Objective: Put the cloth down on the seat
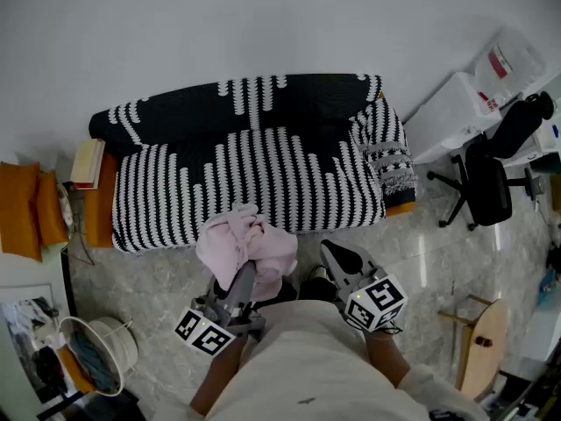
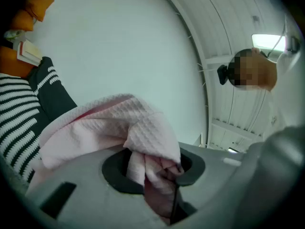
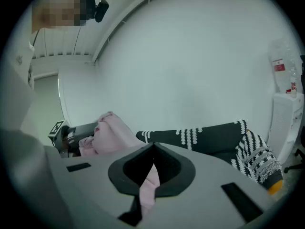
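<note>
A pink waffle cloth [image 1: 248, 242] hangs bunched just in front of the sofa's front edge. My left gripper [image 1: 246, 275] is shut on it from below. In the left gripper view the cloth [image 2: 119, 123] spills over the left gripper [image 2: 157, 171] and fills its jaws. My right gripper [image 1: 334, 254] stands to the cloth's right. In the right gripper view a thin pink strip [image 3: 147, 187] is pinched in the right gripper [image 3: 152, 162], and the main bunch [image 3: 112, 132] sits to the left. The black-and-white striped sofa seat [image 1: 263, 174] lies beyond, bare.
A patterned cushion [image 1: 386, 147] rests at the sofa's right end. Orange cushions [image 1: 26, 209] and a book [image 1: 88, 160] sit at its left. A laundry basket [image 1: 96, 349] stands on the floor at lower left. An office chair [image 1: 486, 178] and white boxes [image 1: 456, 112] are to the right.
</note>
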A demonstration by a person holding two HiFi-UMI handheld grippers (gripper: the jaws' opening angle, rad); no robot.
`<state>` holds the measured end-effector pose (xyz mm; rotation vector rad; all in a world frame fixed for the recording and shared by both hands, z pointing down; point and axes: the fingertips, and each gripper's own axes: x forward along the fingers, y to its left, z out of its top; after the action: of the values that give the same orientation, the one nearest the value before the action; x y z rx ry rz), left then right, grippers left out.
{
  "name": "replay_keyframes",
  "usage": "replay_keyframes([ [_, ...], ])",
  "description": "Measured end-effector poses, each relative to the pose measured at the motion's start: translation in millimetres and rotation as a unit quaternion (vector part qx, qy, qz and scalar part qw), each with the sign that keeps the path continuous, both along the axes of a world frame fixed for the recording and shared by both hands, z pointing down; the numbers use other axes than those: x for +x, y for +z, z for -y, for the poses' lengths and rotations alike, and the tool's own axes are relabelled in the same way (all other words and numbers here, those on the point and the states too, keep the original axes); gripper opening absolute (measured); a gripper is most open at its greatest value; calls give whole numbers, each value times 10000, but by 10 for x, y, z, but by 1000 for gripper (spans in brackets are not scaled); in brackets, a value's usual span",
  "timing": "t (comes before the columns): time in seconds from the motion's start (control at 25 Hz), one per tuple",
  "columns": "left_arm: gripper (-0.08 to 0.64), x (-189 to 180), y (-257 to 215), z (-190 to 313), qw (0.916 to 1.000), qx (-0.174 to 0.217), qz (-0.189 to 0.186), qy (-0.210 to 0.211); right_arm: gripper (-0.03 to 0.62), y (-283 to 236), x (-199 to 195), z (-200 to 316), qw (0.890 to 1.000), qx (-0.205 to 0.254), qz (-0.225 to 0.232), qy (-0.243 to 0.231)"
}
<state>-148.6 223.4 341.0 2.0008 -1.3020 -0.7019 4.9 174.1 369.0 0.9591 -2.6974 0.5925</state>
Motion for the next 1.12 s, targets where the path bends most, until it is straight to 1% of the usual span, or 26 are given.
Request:
replay_keyframes([
  [0.2, 124, 50, -16, 21, 10000, 69, 1, -44, 6, 37, 156, -4, 10000, 11, -49, 15],
  [0.4, 124, 50, -83, 22, 9999, 153, 53, -19, 6, -24, 143, -9, 10000, 91, -34, 22],
  [0.52, 124, 63, -88, 30, 9998, 153, 71, -44, 7, -68, 168, 9, 9997, 60, 186, 157],
  [0.6, 124, 54, -87, 28, 9998, 144, 102, -43, 8, -57, 163, 13, 9995, 24, 244, 223],
  [0.96, 125, 44, -65, 40, 9999, 100, 21, 70, 7, -22, 281, -31, 9984, -68, 148, 536],
  [1.12, 125, 69, -90, 116, 9998, 83, 11, 193, 8, -34, 340, -15, 9977, -121, 101, 652],
])
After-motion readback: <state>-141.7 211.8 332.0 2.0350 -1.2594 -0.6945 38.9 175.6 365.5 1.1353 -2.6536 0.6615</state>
